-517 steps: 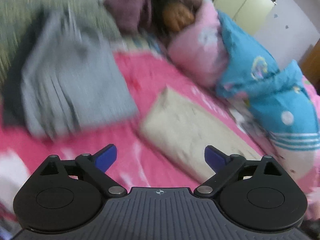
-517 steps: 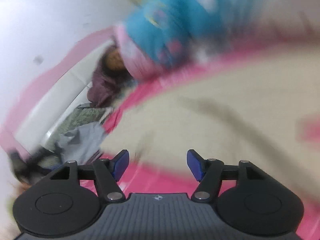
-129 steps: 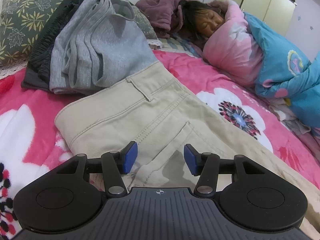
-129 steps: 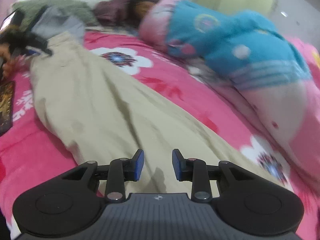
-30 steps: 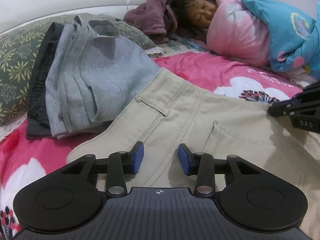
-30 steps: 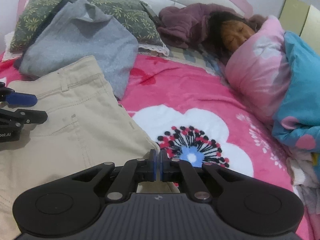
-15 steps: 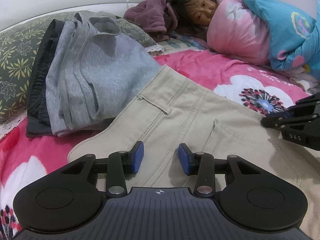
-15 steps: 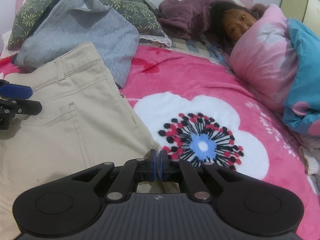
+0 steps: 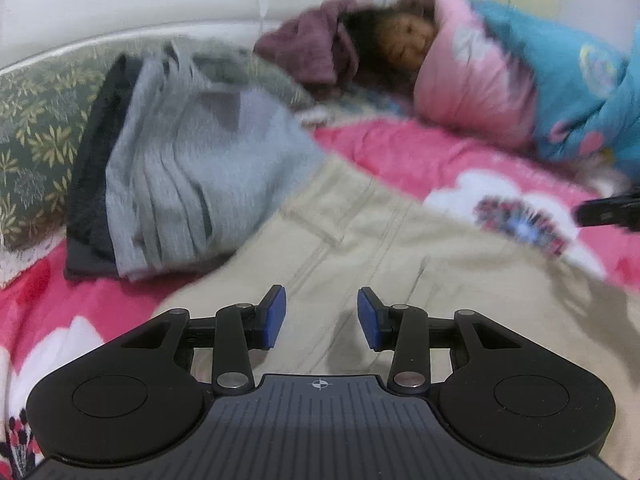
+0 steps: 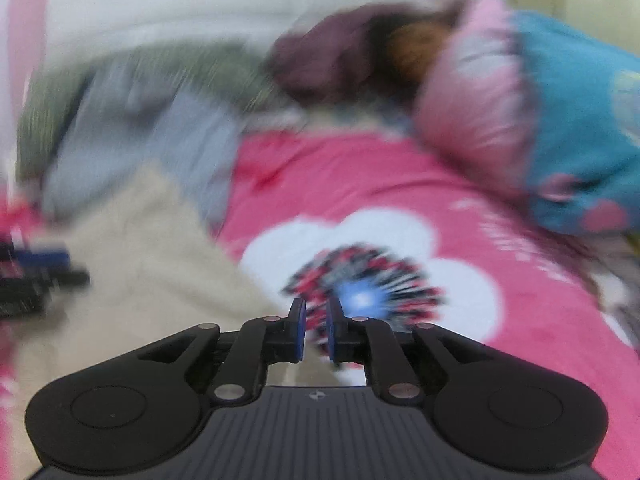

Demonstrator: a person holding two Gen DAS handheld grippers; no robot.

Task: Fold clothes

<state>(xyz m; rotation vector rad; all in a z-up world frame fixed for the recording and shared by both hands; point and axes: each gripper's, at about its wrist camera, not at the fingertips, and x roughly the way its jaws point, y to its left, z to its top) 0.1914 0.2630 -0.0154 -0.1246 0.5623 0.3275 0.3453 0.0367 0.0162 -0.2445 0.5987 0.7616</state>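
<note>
Beige trousers (image 9: 400, 248) lie spread on the pink flowered bedspread (image 9: 400, 152), waistband toward the grey pile. My left gripper (image 9: 320, 316) is open and empty, just above the trousers near the waistband. My right gripper (image 10: 314, 330) has its jaws slightly apart with nothing between them, over the flower print beside the trousers' right edge (image 10: 152, 264). The right wrist view is blurred by motion. The right gripper's tip shows at the right edge of the left wrist view (image 9: 608, 214).
A stack of folded grey clothes (image 9: 192, 176) on dark ones leans on a green leafy pillow (image 9: 36, 140) at the back left. A child (image 9: 404, 44) lies under a pink and blue quilt (image 9: 560, 92) at the back right. A white headboard (image 9: 120, 12) is behind.
My right gripper has opened a little and let go of the trousers' edge, and is moving fast. My left gripper has stayed open and shifted slightly over the trousers.
</note>
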